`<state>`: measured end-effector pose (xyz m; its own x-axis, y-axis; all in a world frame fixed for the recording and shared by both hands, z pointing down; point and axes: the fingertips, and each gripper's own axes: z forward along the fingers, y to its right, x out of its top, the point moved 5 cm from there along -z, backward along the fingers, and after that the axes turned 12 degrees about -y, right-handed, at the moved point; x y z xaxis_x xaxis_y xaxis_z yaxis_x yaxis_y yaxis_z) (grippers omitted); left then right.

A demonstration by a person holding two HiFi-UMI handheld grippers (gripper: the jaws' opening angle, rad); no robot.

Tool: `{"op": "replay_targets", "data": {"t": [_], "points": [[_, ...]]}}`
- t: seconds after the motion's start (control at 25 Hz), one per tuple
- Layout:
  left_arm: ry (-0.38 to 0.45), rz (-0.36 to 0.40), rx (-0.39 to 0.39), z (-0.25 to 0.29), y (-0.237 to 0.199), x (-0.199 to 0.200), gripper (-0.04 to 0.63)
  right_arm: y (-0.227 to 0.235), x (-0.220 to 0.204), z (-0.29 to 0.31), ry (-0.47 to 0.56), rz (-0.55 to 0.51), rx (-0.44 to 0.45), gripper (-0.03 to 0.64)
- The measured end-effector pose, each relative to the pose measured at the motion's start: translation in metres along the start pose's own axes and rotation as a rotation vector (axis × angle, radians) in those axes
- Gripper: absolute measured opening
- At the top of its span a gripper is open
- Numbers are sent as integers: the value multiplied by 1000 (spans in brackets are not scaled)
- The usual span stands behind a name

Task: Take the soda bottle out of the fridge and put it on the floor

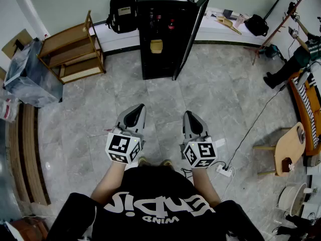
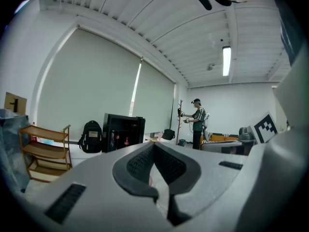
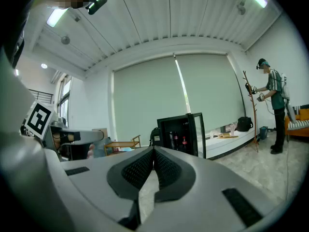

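A black fridge (image 1: 163, 31) stands at the far wall with its door (image 1: 189, 34) swung open to the right. Dark soda bottles with red labels (image 1: 159, 20) stand on its upper shelf; they also show small in the left gripper view (image 2: 126, 140) and the right gripper view (image 3: 182, 140). A yellowish thing (image 1: 156, 46) sits on a lower shelf. My left gripper (image 1: 140, 107) and right gripper (image 1: 187, 114) are held side by side over the tiled floor, well short of the fridge. Both point roughly level at it, jaws shut and empty (image 2: 154, 146) (image 3: 153, 151).
A wooden shelf unit (image 1: 72, 54) and a black backpack (image 1: 120, 11) stand left of the fridge. A wooden stool (image 1: 286, 148), a power strip (image 1: 223, 170) with its cable, and a coat stand (image 1: 276, 29) are at the right. Another person (image 2: 198, 122) stands far right.
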<state>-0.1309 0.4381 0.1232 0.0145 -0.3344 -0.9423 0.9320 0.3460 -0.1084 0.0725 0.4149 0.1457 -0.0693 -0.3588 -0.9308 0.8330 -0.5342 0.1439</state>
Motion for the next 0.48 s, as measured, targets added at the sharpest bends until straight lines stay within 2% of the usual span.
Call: {"op": "replay_targets", "data": {"t": [0.2, 0.48], "points": [[2, 4, -8, 4, -19, 2, 7, -9, 3, 12, 36, 13, -5, 21], [-13, 1, -36, 14, -46, -9, 6, -10, -10, 28, 35, 13, -50, 21]]}}
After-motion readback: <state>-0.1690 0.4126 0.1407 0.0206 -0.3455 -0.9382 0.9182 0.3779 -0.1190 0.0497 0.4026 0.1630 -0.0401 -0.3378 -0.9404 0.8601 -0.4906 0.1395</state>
